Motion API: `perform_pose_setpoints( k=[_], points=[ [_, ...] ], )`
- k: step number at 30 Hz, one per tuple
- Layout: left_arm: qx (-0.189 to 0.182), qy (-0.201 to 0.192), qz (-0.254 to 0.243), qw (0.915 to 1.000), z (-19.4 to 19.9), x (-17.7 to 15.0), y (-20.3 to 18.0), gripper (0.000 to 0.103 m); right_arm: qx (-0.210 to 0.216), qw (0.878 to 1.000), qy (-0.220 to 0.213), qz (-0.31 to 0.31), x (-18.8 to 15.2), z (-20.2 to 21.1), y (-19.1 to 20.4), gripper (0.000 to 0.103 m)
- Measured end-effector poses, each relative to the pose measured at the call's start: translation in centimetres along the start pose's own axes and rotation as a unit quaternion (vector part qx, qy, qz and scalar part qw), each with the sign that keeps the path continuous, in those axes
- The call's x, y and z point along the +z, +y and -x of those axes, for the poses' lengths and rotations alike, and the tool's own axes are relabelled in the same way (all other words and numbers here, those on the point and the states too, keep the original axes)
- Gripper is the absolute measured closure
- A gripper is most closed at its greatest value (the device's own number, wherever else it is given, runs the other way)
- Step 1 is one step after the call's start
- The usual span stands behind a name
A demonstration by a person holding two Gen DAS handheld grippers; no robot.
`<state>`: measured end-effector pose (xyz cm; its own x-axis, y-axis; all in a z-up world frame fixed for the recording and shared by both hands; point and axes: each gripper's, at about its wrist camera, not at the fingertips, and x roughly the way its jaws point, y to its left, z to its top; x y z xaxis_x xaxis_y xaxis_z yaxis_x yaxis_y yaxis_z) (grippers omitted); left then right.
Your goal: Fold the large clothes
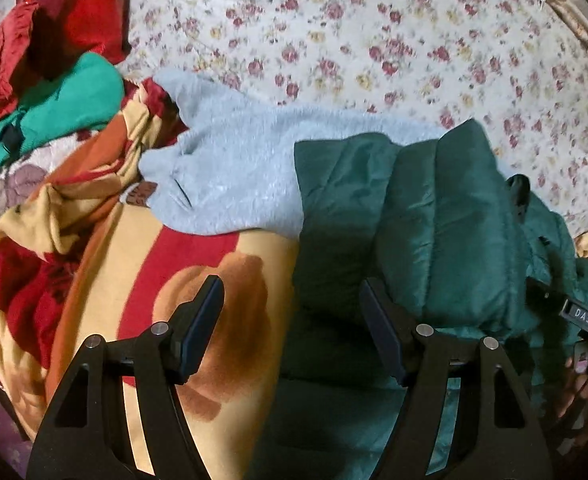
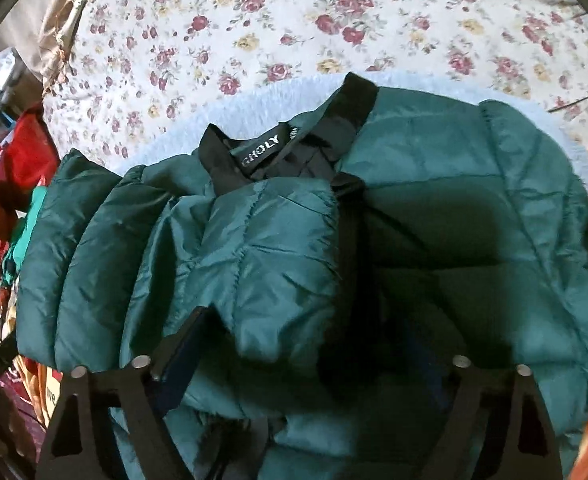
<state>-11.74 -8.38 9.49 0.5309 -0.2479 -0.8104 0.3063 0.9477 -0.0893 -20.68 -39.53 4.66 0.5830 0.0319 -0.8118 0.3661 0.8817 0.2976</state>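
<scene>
Left claw (image 1: 292,328) stands spread wide, nothing between its pads. Its left finger (image 1: 202,320) hangs over the orange-and-red blanket (image 1: 166,280); its right finger (image 1: 381,328) sits against the near edge of the green quilted jacket (image 1: 413,208), touching or just short of it, cannot tell which.

Right claw (image 2: 305,344) is also spread, pressed down into the jacket (image 2: 254,240). One dark pad (image 2: 182,344) shows at the left side of a puffed fold; the other finger is lost in shadow and cloth. Fabric bulges up between the two arms, but the pads are not closed on it.

Jacket lies bunched on the bed, collar away from the claws. Black collar band (image 2: 278,152) with a white-lettered label (image 2: 262,151) sits at the jacket's far edge. A black strap runs down from the collar across the middle.

Under the jacket's far side, a pale grey fleece garment (image 1: 230,172), sticking out toward the left. Beyond the jacket, floral bedsheet (image 1: 353,40). Left of the jacket past the fleece, a bright green cloth (image 1: 70,100) and a red garment (image 1: 66,16) heaped together. At the jacket's right edge, the other handle with a small label (image 1: 583,316).
</scene>
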Motion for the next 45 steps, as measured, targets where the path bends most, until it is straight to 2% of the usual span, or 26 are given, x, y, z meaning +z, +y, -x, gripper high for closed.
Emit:
perform_pose_setpoints(
  k=[2, 4, 6, 8, 9, 10, 13, 23, 26, 32, 35, 37, 39, 40, 41, 43, 45],
  points=[
    [-0.002, 0.003, 0.002, 1.0, -0.4, 0.0, -0.1, 0.032, 0.002, 1.0, -0.006, 0.009, -0.1, -0.3, 0.3, 0.04],
    [-0.005, 0.006, 0.004, 1.0, -0.8, 0.0, -0.2, 0.032, 0.0, 1.0, -0.016, 0.022, -0.2, -0.2, 0.7, 0.053],
    [-0.006, 0.007, 0.004, 0.9999, -0.9, 0.1, -0.4, 0.032, -0.006, 0.999, -0.025, 0.032, -0.4, 0.2, 1.0, 0.061],
    [-0.008, 0.008, 0.003, 0.9999, -1.0, 0.2, -0.7, 0.032, -0.012, 0.998, -0.039, 0.051, -0.5, 0.9, 1.5, 0.075],
    [-0.008, 0.008, 0.003, 0.9999, -1.0, 0.3, -0.7, 0.032, -0.015, 0.997, -0.045, 0.059, -0.5, 1.3, 1.7, 0.078],
    [-0.007, 0.008, 0.003, 0.9999, -1.0, 0.3, -0.8, 0.032, -0.018, 0.996, -0.05, 0.066, -0.5, 1.7, 1.7, 0.085],
    [-0.01, 0.007, 0.005, 0.9999, -0.8, 0.2, -0.8, 0.032, -0.03, 0.993, -0.073, 0.083, -0.3, 3.4, 1.6, 0.088],
    [-0.014, 0.006, 0.003, 0.9999, -0.4, -0.1, -1.2, 0.032, -0.088, 0.989, -0.112, 0.048, -0.2, 8.1, -4.4, 0.09],
    [-0.019, 0.003, 0.01, 0.9998, -0.2, 0.1, -1.0, 0.032, -0.101, 0.988, -0.112, 0.044, -0.3, 8.6, -5.5, 0.092],
    [-0.029, -0.005, 0.022, 0.9993, 0.1, 0.6, -0.9, 0.033, -0.163, 0.978, -0.108, 0.071, -0.9, 7.0, -6.2, 0.092],
    [-0.037, -0.002, 0.026, 0.999, -0.2, 0.8, -1.5, 0.032, -0.121, 0.987, -0.098, 0.034, -0.5, 5.7, -7.8, 0.092],
    [-0.043, -0.003, 0.026, 0.9988, -0.1, 1.0, -2.1, 0.032, -0.109, 0.989, -0.097, 0.015, -0.1, 6.2, -8.2, 0.091],
    [-0.048, -0.009, 0.022, 0.9986, 0.0, 1.3, -2.8, 0.032, -0.115, 0.989, -0.097, 0.004, 0.1, 7.1, -8.1, 0.071],
    [-0.05, -0.012, 0.019, 0.9985, 0.1, 1.5, -3.3, 0.032, -0.117, 0.988, -0.102, 0.003, 0.0, 7.6, -8.0, 0.054],
    [-0.052, -0.015, 0.015, 0.9984, 0.1, 1.6, -3.8, 0.032, -0.112, 0.987, -0.116, 0.002, -0.1, 8.6, -7.5, 0.05],
    [-0.057, -0.02, 0.01, 0.9981, -0.1, 2.0, -4.7, 0.032, -0.09, 0.987, -0.134, 0.018, -0.3, 10.3, -6.0, 0.05],
    [-0.061, -0.023, 0.005, 0.9979, -0.5, 2.4, -5.8, 0.032, -0.066, 0.988, -0.131, 0.047, -0.4, 10.5, -4.2, 0.05]
  ],
)
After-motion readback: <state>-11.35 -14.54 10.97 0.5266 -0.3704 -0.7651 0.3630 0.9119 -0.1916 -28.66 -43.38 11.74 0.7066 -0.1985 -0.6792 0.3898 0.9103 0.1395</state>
